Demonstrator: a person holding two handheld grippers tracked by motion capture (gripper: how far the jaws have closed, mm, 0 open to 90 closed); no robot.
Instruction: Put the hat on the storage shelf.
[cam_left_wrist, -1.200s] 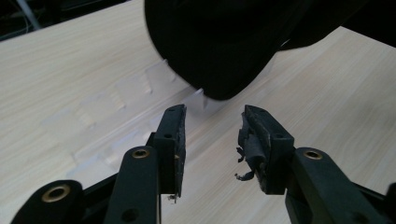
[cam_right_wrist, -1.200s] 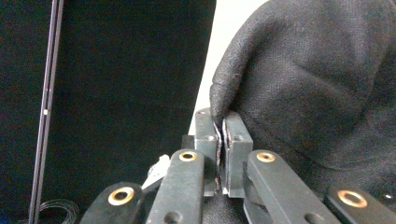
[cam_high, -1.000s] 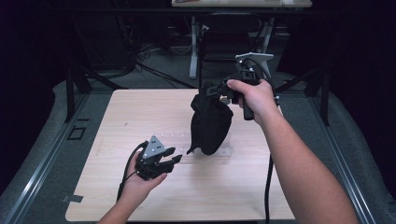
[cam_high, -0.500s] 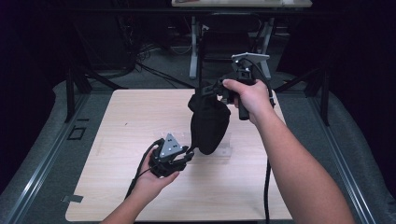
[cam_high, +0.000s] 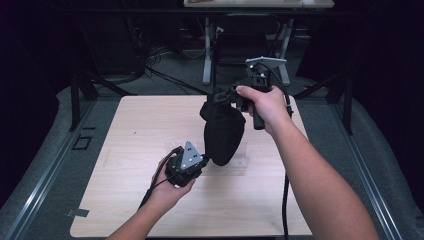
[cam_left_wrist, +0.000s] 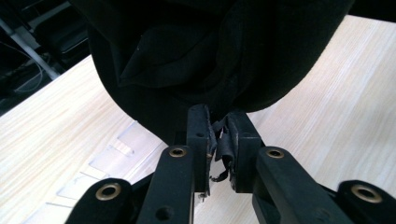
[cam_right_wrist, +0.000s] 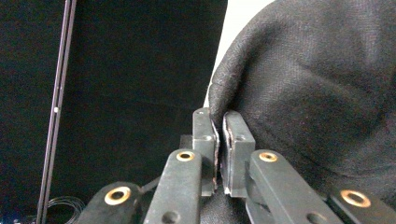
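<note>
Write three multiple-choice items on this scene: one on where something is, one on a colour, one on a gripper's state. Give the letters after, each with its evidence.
1. Where is the cloth bag?
A. Flat on the table
B. Hanging above the table between the two grippers
C. On the floor

2. What colour is the bag?
A. Black
B. White
C. Red

3. What is the left gripper doing?
A. Open, clear of the bag
B. Lying on the table
C. Shut on the bag's lower edge

Answers:
1 B: in the high view the right gripper holds its top up, while the left gripper holds its bottom end.
2 A: the fabric is black in the high view and both gripper views.
3 C: in the left gripper view a fold of fabric is pinched between the jaws.
</note>
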